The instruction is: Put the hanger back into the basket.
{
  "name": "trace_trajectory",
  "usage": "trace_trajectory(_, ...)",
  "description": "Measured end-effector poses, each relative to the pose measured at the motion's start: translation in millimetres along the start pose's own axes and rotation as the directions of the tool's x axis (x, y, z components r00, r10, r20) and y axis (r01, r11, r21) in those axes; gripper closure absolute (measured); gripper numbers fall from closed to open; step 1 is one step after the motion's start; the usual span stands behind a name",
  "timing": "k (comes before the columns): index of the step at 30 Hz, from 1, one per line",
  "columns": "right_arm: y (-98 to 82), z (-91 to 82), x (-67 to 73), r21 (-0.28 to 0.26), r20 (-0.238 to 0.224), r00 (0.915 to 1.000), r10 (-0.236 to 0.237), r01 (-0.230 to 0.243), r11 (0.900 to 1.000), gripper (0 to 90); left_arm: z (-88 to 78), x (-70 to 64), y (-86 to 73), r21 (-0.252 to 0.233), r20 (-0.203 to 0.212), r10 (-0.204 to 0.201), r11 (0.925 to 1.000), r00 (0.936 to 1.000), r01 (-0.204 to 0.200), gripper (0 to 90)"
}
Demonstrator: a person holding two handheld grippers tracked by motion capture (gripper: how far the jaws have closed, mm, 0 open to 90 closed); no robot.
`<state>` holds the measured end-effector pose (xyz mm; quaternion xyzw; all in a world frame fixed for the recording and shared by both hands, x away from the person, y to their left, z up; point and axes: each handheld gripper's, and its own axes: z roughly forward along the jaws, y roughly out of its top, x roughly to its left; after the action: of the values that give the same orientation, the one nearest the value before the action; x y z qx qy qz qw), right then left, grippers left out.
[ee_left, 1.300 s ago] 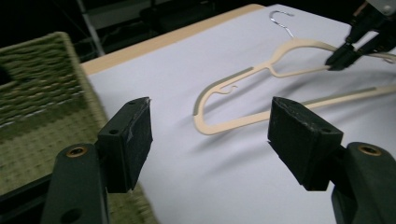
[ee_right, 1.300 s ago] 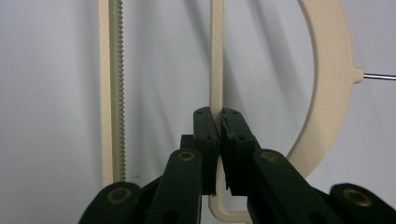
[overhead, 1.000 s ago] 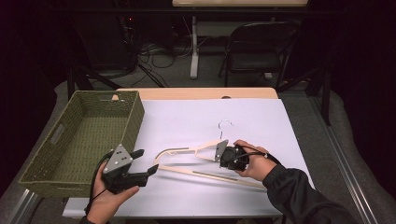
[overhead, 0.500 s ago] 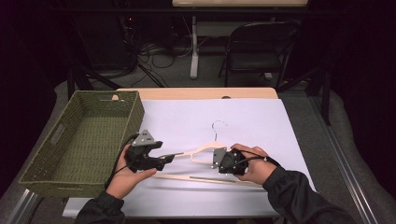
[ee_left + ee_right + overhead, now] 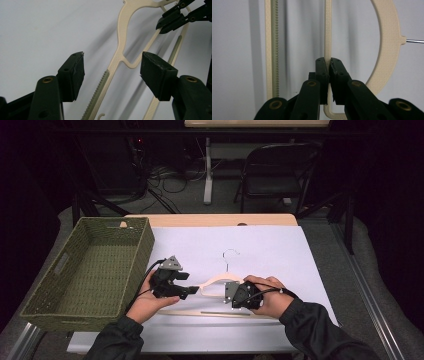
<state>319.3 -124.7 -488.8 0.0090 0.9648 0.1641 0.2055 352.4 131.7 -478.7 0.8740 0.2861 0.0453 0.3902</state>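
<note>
Green basket (image 5: 90, 270) holds nothing visible (far corner perhaps shadowed).

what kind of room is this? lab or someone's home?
Likely a lab or recording workspace, not a home: a table under a white sheet, dark curtained surroundings, a black folding chair and loose cables on the floor behind it.

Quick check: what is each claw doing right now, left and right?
Left claw: open, jaws just been closing, astride the hanger arm, pads not touching it.
Right claw: shut on a thin bar of the hanger.
</note>
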Motion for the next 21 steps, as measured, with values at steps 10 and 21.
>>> trace_trajectory(10,2.0,4.5,0.4,0.006,0.001,0.9999,-0.014,0.014,1.0,85.2,17.7,-1.3,1.5,0.07,0.046,0.004,0.9975,0.9989,-0.007,36.1)
trace_trajectory(21,5.0,8.9,4.1,0.013,0.004,0.999,-0.043,0.043,0.999,85.2,34.0,-1.6,-1.5,0.149,0.074,0.015,0.9886,0.9972,-0.026,43.0)
